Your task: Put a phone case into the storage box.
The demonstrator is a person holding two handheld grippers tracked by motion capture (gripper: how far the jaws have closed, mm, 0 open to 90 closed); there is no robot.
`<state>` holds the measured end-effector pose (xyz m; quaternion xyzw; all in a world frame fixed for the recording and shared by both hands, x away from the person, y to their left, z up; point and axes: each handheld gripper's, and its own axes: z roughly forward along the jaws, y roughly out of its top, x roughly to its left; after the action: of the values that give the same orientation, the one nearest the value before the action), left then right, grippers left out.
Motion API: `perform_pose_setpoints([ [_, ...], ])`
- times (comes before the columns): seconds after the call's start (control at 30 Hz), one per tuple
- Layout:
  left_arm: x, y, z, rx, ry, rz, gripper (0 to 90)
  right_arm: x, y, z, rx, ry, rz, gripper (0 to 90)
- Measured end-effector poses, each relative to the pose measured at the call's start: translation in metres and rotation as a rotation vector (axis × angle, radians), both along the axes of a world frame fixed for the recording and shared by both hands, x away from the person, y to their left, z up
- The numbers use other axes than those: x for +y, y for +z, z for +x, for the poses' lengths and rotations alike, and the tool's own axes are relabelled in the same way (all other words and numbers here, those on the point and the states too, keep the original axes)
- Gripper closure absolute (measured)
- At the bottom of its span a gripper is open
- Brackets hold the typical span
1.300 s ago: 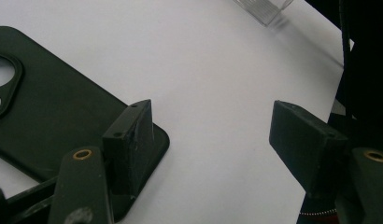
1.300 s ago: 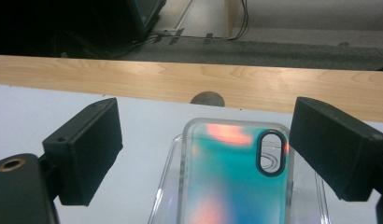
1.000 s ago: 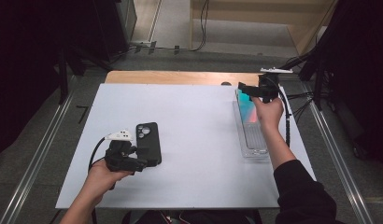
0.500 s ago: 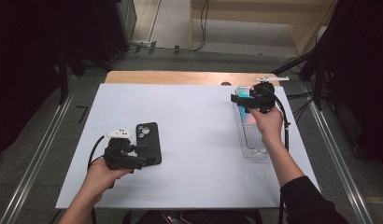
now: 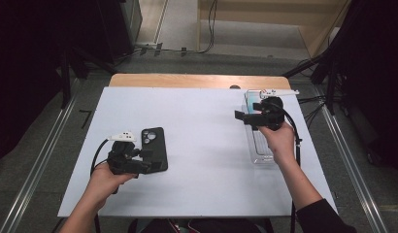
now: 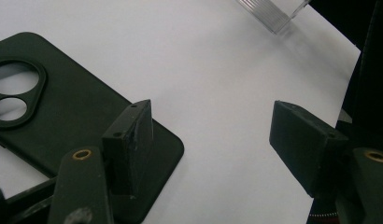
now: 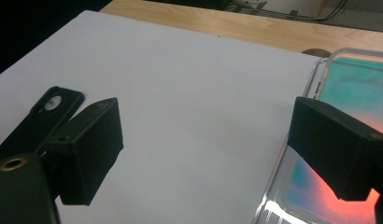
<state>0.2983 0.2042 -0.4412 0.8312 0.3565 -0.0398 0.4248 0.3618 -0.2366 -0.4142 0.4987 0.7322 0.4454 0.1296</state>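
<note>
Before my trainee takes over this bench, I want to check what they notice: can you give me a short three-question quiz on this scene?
1. True or false: the left tool is open, with one jaw over a corner of the black phone case.
2. Which lies nearest the right tool?
A. the black phone case
B. the clear tray holding a phone with a teal and orange screen
C. a mug
3. What colour is the sheet that covers the wooden table?

Key: 1 true; 2 B; 3 white.
</note>
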Motion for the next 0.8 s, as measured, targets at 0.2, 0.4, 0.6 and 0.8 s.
perform_pose_setpoints([
  [0.2, 0.001, 0.001, 0.002, -0.003, 0.007, 0.007, 31.0, 0.007, 0.002, -0.015, -0.008, 0.044, -0.012, 8.8],
  [0.4, 0.003, 0.002, 0.003, -0.006, 0.016, 0.003, 31.0, 0.011, 0.000, -0.030, -0.002, 0.077, 0.004, 8.8],
  [0.6, 0.004, 0.005, 0.003, -0.013, 0.032, 0.007, 31.0, 0.017, -0.003, -0.043, 0.003, 0.107, 0.001, 8.8],
  [0.8, 0.006, 0.005, 0.003, -0.015, 0.053, 0.008, 31.0, 0.023, -0.006, -0.052, 0.009, 0.129, 0.001, 8.8],
])
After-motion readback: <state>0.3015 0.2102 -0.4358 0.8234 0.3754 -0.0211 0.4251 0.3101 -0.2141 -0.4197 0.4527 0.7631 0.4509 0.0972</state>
